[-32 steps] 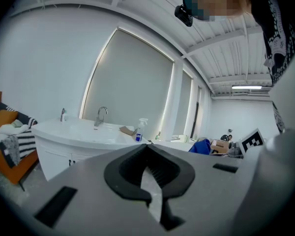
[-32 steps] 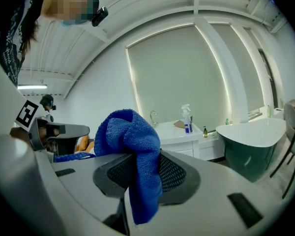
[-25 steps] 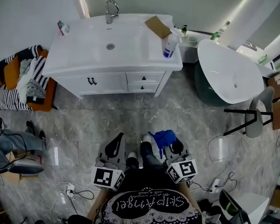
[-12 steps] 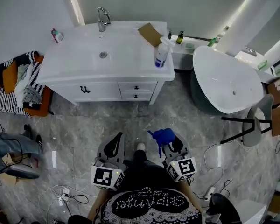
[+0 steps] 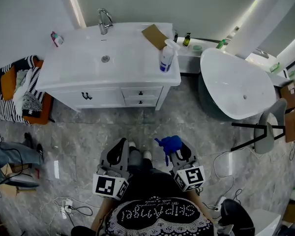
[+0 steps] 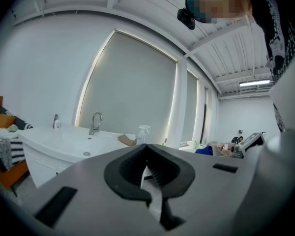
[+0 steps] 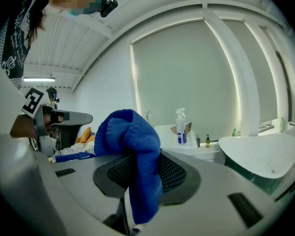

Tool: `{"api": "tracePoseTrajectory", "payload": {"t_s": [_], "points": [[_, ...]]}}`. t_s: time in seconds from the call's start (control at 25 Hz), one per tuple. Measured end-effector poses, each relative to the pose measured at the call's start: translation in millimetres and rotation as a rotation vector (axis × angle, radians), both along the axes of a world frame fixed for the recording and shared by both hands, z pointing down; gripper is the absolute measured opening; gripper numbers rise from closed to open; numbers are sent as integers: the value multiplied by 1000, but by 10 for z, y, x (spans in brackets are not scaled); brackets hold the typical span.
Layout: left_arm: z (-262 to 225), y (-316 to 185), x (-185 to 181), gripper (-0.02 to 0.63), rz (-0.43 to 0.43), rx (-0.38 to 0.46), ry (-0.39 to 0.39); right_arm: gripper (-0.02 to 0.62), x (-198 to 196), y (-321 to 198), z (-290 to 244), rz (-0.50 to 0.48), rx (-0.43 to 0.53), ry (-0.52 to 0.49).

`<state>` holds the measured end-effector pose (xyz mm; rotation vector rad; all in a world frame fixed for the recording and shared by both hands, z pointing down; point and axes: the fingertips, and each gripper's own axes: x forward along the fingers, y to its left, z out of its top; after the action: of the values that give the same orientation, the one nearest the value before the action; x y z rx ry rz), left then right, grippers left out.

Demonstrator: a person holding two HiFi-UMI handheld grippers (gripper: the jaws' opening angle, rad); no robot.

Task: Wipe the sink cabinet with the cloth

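Nearest the camera, both tools are held low, in front of the person's black patterned top. The left hand-held gripper (image 5: 121, 146) is clenched, with its dark ribbed pads pressed together and nothing between them in its own view (image 6: 148, 173). The right hand-held gripper (image 5: 179, 154) is grasping the crumpled blue microfibre cloth (image 5: 170, 143), which bunches above the pads and hangs down between them (image 7: 132, 146).

Ahead lies the grey marbled tile floor (image 5: 137, 124), between the grippers and the white sink cabinet with dark drawer knobs (image 5: 113, 95), which stands well apart from the cloth. On the cabinet's white basin top are a chrome tap (image 5: 104, 19) at the back, a white spray bottle with a blue label (image 5: 166, 58) near the right edge, and a flat brown cardboard piece (image 5: 155, 36) behind it. To the cabinet's right stands a white oval bathtub (image 5: 233, 85).
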<state>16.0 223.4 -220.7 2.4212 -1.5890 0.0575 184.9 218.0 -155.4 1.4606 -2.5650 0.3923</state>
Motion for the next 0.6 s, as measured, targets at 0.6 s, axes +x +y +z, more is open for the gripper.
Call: {"api": "tracePoseTrajectory", "payload": {"t_s": [0.6], "points": [[162,-536,-417,0,1,-50,13,115,-359,-483,57,42,-29,28]]}}
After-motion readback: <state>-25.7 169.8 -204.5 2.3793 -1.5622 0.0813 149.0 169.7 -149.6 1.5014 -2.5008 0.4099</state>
